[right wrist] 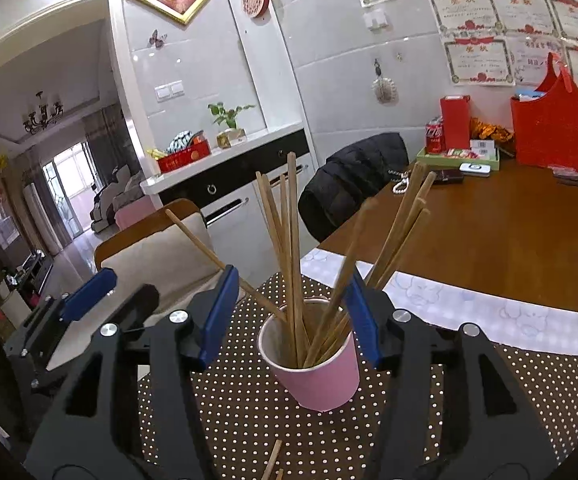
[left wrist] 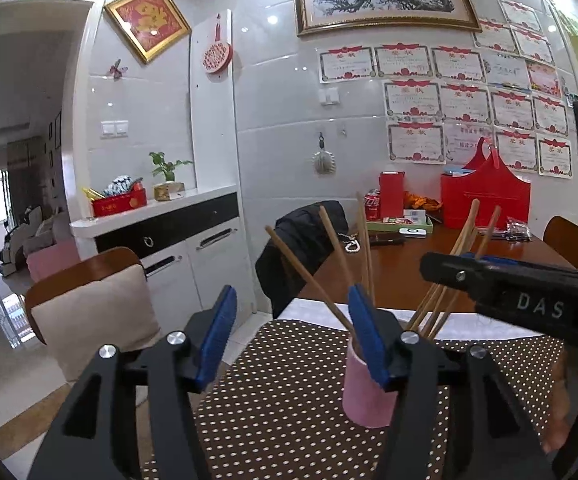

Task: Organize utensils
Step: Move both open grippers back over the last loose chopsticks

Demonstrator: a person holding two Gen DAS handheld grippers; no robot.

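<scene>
A pink paper cup [right wrist: 313, 364] stands upright on a brown polka-dot mat [right wrist: 249, 408] at the near end of the wooden table [right wrist: 509, 240]. A bundle of wooden chopsticks [right wrist: 293, 248] stands in the cup, fanned outward in several directions. The right gripper [right wrist: 289, 316] sits just in front of the cup with its jaws apart, nothing pressed between the blue pads; the chopsticks rise in the gap. The left gripper [left wrist: 293, 336] is likewise open and empty, the cup beside its right finger. Two loose chopstick ends [right wrist: 273, 460] lie on the mat at the near edge of the right wrist view.
</scene>
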